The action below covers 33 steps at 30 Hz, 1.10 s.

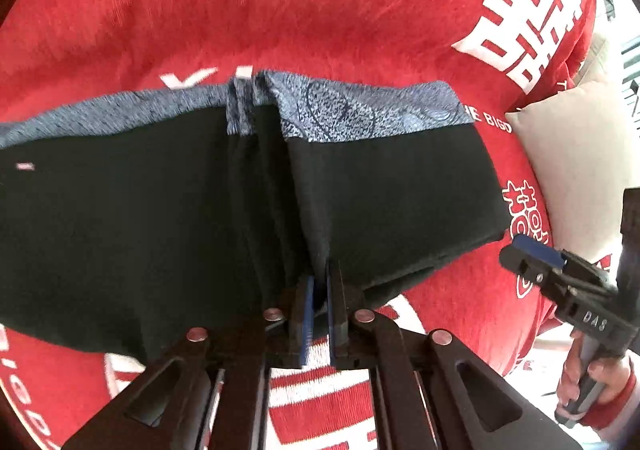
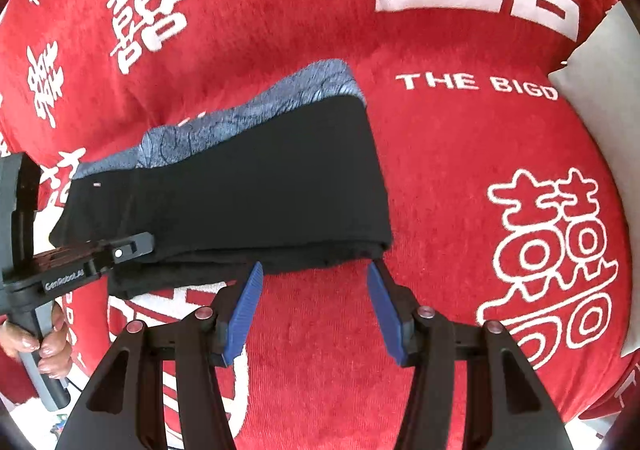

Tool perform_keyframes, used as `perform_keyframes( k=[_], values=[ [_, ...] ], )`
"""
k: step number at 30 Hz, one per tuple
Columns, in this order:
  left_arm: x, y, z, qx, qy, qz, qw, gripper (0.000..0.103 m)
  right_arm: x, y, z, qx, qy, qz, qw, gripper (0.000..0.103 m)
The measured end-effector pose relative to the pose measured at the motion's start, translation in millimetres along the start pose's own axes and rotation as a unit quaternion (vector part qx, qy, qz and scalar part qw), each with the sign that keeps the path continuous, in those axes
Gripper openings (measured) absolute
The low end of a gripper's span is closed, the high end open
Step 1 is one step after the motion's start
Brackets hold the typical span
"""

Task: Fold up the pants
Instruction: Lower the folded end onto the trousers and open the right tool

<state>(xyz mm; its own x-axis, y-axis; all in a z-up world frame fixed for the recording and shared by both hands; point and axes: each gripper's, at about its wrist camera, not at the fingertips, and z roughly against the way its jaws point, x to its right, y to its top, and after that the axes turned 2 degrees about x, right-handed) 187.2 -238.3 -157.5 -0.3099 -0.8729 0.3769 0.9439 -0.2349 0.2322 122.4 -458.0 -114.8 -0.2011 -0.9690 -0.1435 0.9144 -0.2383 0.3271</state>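
Black pants (image 1: 160, 210) with a blue-grey patterned waistband (image 1: 340, 110) lie folded on a red bedspread (image 1: 320, 10). My left gripper (image 1: 320, 282) is shut on the near edge of the pants, pinching a ridge of black cloth. The pants also show in the right wrist view (image 2: 248, 190), with the left gripper (image 2: 136, 246) at their left near edge. My right gripper (image 2: 316, 274) is open and empty, its blue pads (image 2: 248, 302) just short of the pants' near right corner. It also shows in the left wrist view (image 1: 524, 250).
The red bedspread (image 2: 440, 170) with white characters covers the whole surface. A white pillow (image 1: 572, 154) lies at the right; it also shows in the right wrist view (image 2: 600, 70).
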Motion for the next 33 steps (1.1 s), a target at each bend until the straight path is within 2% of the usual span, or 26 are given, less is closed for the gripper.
perform_keyframes(
  k=[1, 3, 5, 9, 11, 14, 17, 19, 22, 23, 29, 33],
  values=[
    [0.2, 1.6, 4.2, 0.001, 0.009, 0.000, 1.0000, 0.012, 2.8, 3.6, 3.9, 0.003, 0.003, -0.002, 1.000, 0.058],
    [0.5, 6.2, 17.0, 0.013, 0.023, 0.003, 0.9996, 0.037, 10.1, 11.2, 9.6, 0.012, 0.007, -0.010, 1.000, 0.058],
    [0.3, 10.5, 31.9, 0.036, 0.027, 0.004, 0.9990, 0.045, 21.2, 24.5, 12.5, 0.018, 0.009, -0.022, 1.000, 0.058],
    [9.0, 29.1, 44.8, 0.051, 0.044, -0.010, 0.9977, 0.045, 48.9, 60.2, 7.0, 0.022, 0.015, -0.057, 0.998, 0.057],
    [18.5, 42.3, 43.1, 0.059, 0.037, -0.016, 0.9974, 0.045, 59.6, 82.8, -2.6, 0.021, 0.019, -0.072, 0.997, 0.057],
    [35.4, 64.9, 22.5, 0.063, 0.033, -0.028, 0.9971, 0.045, 67.7, 114.3, -23.7, 0.015, 0.012, -0.083, 0.996, 0.057],
    [46.5, 76.4, -10.1, 0.046, 0.037, -0.037, 0.9976, 0.045, 67.3, 140.2, -46.4, 0.007, 0.007, -0.083, 0.997, 0.053],
    [45.6, 74.7, -31.9, 0.025, 0.054, -0.041, 0.9974, 0.045, 58.5, 152.2, -63.7, -0.008, 0.004, -0.056, 0.998, 0.053],
    [32.6, 62.3, -50.3, -0.002, 0.062, -0.032, 0.9976, 0.045, 45.1, 154.5, -88.7, -0.051, -0.014, -0.004, 0.999, 0.053],
    [28.7, 57.2, -52.8, -0.005, 0.058, -0.030, 0.9978, 0.045, 39.8, 152.5, -96.9, -0.061, -0.037, 0.020, 0.997, 0.053],
    [30.1, 47.6, -51.5, 0.006, 0.059, -0.054, 0.9968, 0.045, 29.1, 154.9, -103.4, -0.044, -0.075, 0.053, 0.995, 0.053],
    [28.9, 49.2, -49.7, 0.006, 0.052, -0.056, 0.9970, 0.045, 38.9, 150.6, -84.3, -0.027, -0.094, 0.024, 0.995, 0.053]
  ],
)
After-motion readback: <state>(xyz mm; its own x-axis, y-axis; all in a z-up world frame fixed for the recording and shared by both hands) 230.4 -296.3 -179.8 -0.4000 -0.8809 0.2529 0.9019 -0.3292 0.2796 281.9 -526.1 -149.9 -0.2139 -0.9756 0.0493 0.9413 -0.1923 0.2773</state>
